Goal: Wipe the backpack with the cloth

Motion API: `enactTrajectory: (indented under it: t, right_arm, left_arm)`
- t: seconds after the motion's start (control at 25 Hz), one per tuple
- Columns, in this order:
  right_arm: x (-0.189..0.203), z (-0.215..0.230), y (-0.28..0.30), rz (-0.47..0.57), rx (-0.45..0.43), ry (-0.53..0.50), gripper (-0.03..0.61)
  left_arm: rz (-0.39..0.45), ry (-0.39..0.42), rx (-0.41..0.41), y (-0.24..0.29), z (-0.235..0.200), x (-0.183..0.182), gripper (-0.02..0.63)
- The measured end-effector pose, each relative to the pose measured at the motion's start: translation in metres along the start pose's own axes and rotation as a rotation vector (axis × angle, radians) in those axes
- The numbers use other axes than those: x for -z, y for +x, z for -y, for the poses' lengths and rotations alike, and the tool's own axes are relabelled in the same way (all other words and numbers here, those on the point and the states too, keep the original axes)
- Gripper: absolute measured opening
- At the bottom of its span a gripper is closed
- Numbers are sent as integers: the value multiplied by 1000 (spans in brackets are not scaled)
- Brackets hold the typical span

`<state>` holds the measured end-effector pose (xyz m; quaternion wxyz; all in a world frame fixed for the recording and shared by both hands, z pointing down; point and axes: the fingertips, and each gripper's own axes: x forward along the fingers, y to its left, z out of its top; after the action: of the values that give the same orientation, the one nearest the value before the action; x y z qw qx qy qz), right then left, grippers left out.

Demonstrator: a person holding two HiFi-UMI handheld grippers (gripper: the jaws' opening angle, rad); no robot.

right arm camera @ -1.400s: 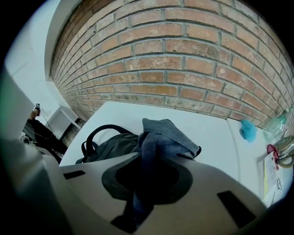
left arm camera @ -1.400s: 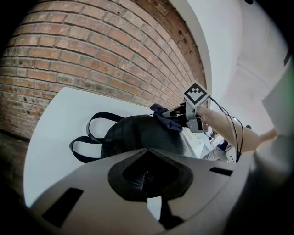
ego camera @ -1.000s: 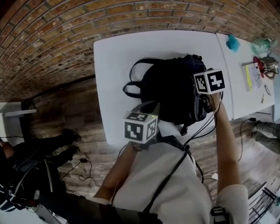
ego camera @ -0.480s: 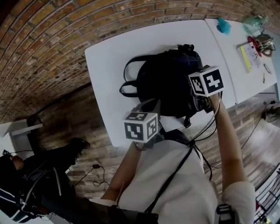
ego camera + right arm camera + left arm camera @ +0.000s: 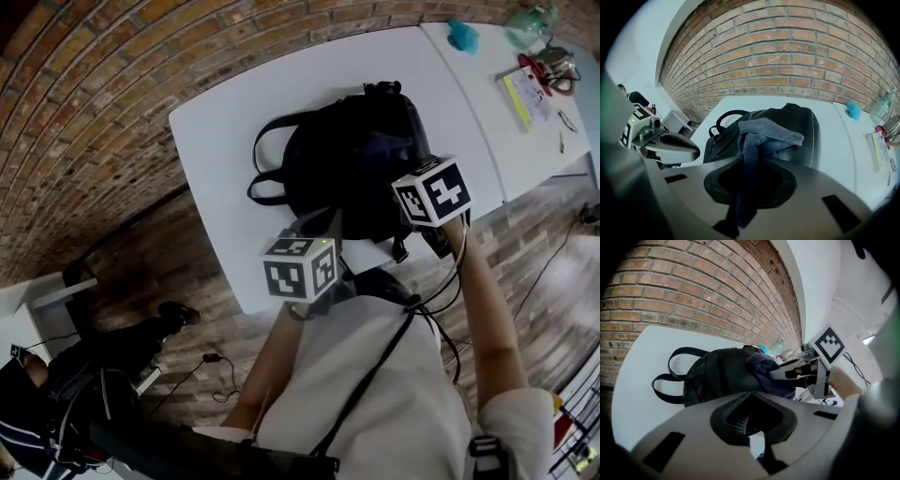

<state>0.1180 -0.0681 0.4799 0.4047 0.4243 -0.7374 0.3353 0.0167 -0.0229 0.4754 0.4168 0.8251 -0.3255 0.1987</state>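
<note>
Backpack (image 5: 347, 159) flat on white table (image 5: 225, 131), blue cloth (image 5: 766, 133) draped over its top; its contents cannot be seen.
Right gripper (image 5: 740, 206) pinches the cloth's hanging end, plain only in its own view. Left gripper (image 5: 757, 446) hovers near the table's front edge, jaws pressed together on nothing.

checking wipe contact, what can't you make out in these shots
- Head view: the marker cube of the right gripper covers the spot where the cloth would meet the backpack.
- Right gripper view: the gripper's own body hides the backpack's near side.
- Head view: the items on the second table are too small to name.
</note>
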Motion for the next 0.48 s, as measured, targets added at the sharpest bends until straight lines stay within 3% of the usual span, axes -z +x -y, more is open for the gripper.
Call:
enactTrajectory:
  t: [0.48]
  right_arm:
    - [43,-27,-8,-28,-6,16,48]
  left_arm:
    - [-13,7,21,2,8,9,5]
